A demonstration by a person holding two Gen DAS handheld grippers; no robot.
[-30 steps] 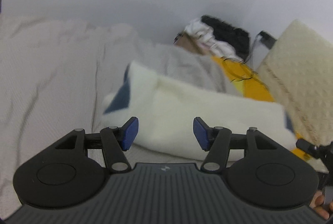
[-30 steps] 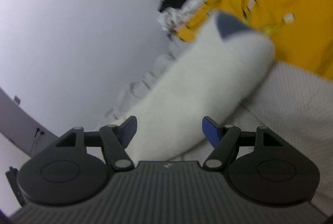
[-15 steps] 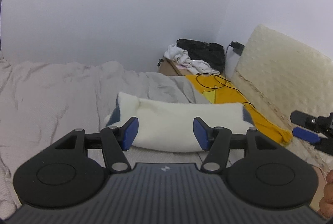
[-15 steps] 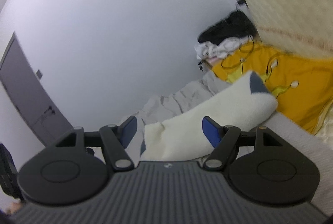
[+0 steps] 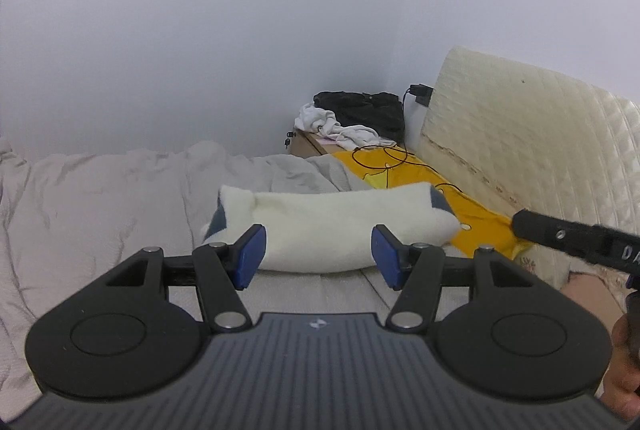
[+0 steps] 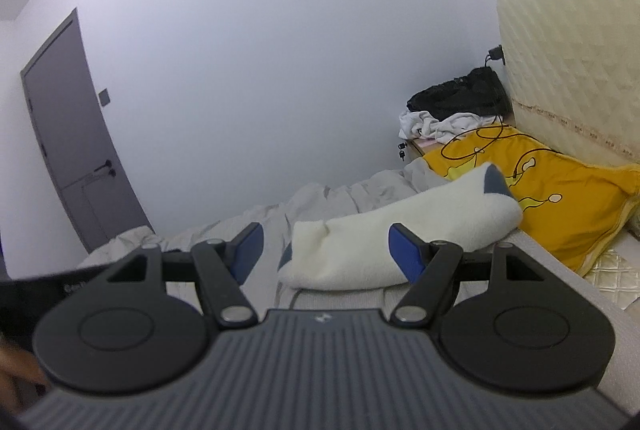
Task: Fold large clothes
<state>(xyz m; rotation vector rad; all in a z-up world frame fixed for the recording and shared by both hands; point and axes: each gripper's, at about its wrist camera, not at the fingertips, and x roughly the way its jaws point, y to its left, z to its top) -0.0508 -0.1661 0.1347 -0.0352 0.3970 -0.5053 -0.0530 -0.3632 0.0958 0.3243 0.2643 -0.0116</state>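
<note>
A folded white fleece garment [image 5: 332,226] with dark blue corner patches lies on the grey bed sheet [image 5: 100,214]. It also shows in the right wrist view [image 6: 400,234]. My left gripper [image 5: 318,256] is open and empty, held back from the garment's near edge. My right gripper [image 6: 326,250] is open and empty, also back from the garment. The right gripper's body [image 5: 576,236] shows at the right edge of the left wrist view.
A yellow pillow [image 6: 560,198] lies just beyond the garment. A cream quilted headboard [image 5: 520,142] stands at the right. A pile of black and white clothes [image 5: 352,118] sits on a box in the corner. A grey door [image 6: 76,138] is at the left.
Both grippers have pulled back and up from the folded garment, which now lies farther away. The garment has stayed in place.
</note>
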